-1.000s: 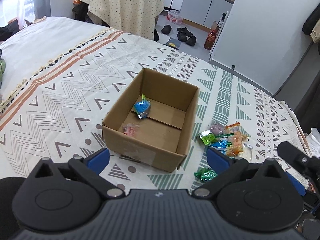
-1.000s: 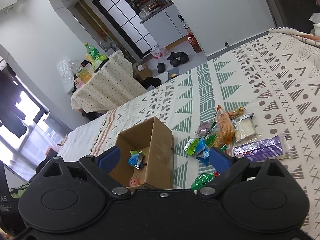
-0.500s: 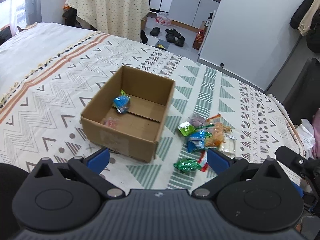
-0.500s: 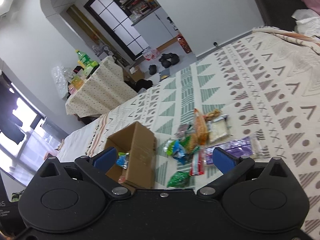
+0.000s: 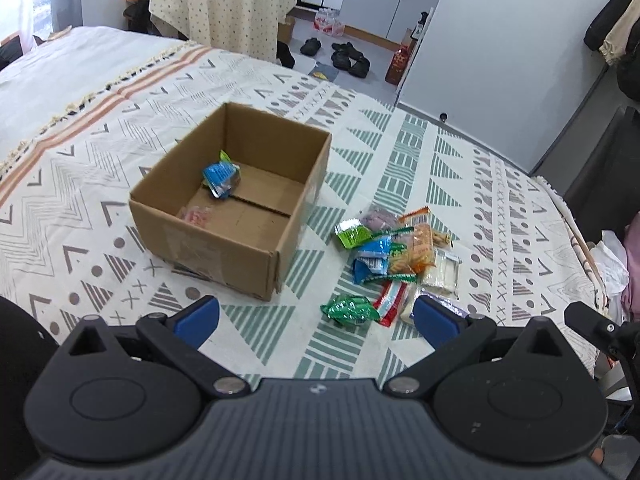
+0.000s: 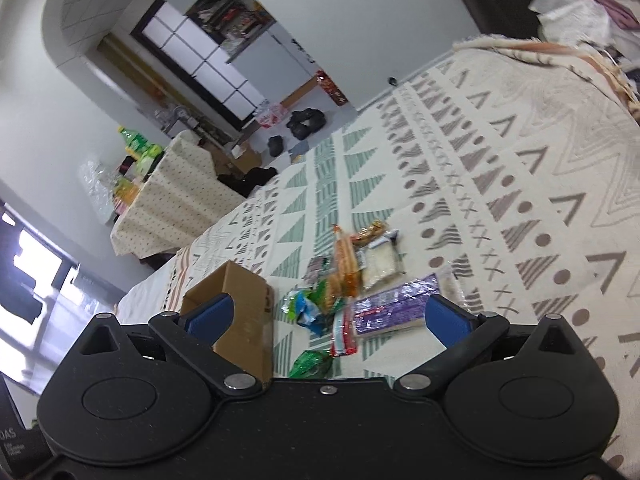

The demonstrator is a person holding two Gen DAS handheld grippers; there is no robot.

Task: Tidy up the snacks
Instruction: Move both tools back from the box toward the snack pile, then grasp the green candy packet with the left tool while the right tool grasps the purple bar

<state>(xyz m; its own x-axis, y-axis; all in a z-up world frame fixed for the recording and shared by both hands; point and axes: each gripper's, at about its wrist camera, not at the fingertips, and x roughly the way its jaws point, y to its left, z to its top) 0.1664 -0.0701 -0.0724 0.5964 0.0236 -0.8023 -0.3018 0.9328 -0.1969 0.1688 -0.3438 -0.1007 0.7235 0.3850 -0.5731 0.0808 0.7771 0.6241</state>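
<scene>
Now | left tool (image 5: 316, 320) apart, empty | right tool (image 6: 326, 316) apart, empty | snack pile (image 5: 394, 250) beside cardboard box (image 5: 224, 248) on bed (image 5: 460, 184)

Bed's got a patterned blanket (image 5: 400, 152) with green triangles and grey zigzags, running across most of the frame. Upper left there's a small table under a dotted tablecloth (image 5: 224, 4), bottles on top in the right wrist view (image 6: 136, 148). Black shoes (image 5: 344, 56) sit on the floor at top centre, beside a red bottle (image 5: 402, 60) by the white wall. White cabinets (image 5: 376, 0) behind.
</scene>
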